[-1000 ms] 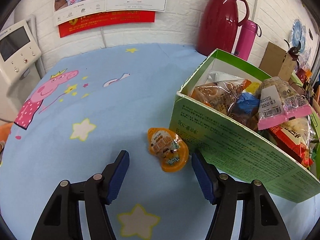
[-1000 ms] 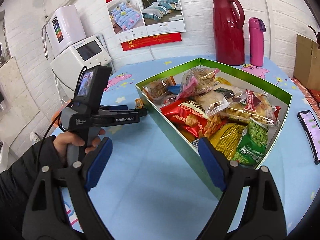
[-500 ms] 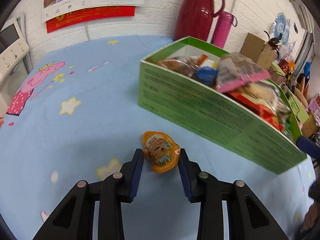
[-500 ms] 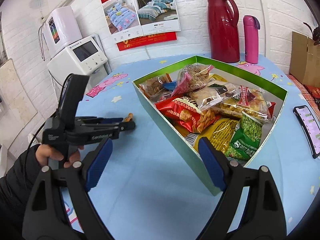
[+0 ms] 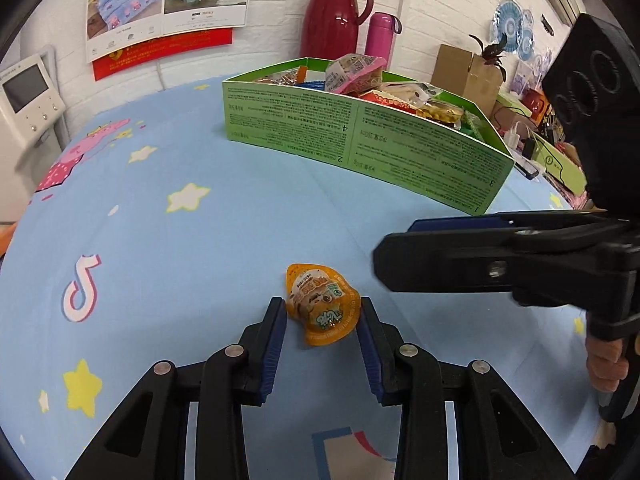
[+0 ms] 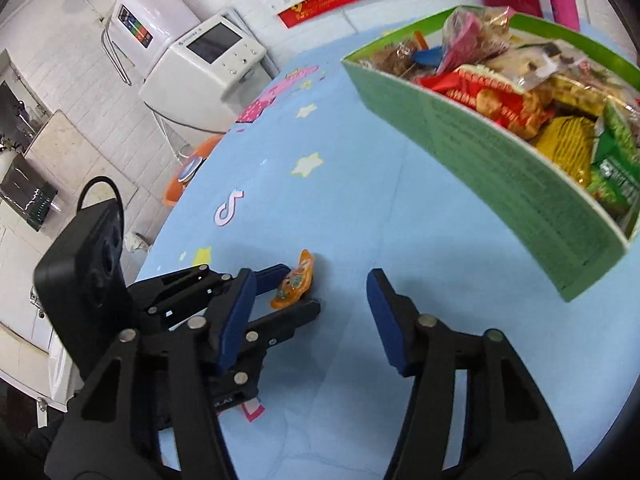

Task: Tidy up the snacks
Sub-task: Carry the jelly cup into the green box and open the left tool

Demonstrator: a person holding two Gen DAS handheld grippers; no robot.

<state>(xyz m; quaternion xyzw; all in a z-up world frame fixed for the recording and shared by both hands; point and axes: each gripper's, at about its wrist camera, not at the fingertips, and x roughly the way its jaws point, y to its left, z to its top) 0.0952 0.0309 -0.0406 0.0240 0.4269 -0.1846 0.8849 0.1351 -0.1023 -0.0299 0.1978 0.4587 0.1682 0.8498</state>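
the left gripper [image 5: 323,322] has its two blue pads closed against the sides of an orange jelly cup [image 5: 321,307], which lies low over the blue cartoon tablecloth [image 5: 180,248]; whether the cup touches the cloth is unclear. from the right wrist view the cup [image 6: 293,281] sits tilted on edge between those fingers. the right gripper [image 6: 310,320] is spread wide with nothing between its pads, hovering just beside the left one, and in the left wrist view it reaches in from the right at the level of the cup, with a hand [image 5: 606,364] on its grip. well beyond the cup stands the green snack box [image 5: 360,140], packed with wrapped snacks. behind it, by the white brick wall, stand a red thermos [image 5: 334,16] and a pink bottle [image 5: 380,36]
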